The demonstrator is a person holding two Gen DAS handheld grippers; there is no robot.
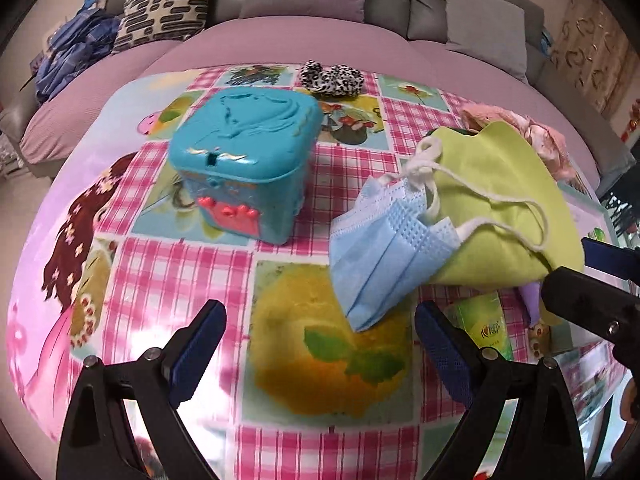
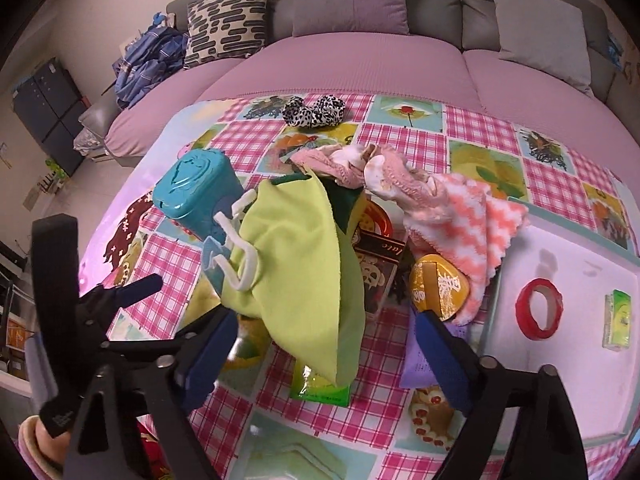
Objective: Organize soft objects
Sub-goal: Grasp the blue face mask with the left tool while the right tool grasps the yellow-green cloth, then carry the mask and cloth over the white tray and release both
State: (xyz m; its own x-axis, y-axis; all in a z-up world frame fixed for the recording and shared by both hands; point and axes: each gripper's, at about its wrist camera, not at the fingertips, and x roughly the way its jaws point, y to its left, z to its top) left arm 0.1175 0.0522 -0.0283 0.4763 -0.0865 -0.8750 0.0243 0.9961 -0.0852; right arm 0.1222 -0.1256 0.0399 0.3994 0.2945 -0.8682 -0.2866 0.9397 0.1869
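Left claw: your left gripper (image 1: 320,344) hangs spread wide over the checked tablecloth (image 1: 168,272), nothing between its pads.
Box: the teal box (image 1: 244,160) stands closed, left of the pile.
Mask: the blue face mask (image 1: 384,256) lies against the green cloth (image 1: 500,200).
Right claw: your right gripper (image 2: 324,356) gapes around the green cloth's lower edge, pads not pressing.
Tray: the white tray (image 2: 568,320) carries red tape (image 2: 540,308).

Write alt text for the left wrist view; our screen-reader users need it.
The open left hand-held gripper hovers empty over a colourful checked tablecloth, just short of a blue face mask lying partly on a lime-green cloth. A closed teal plastic box stands to the left, a sofa behind.
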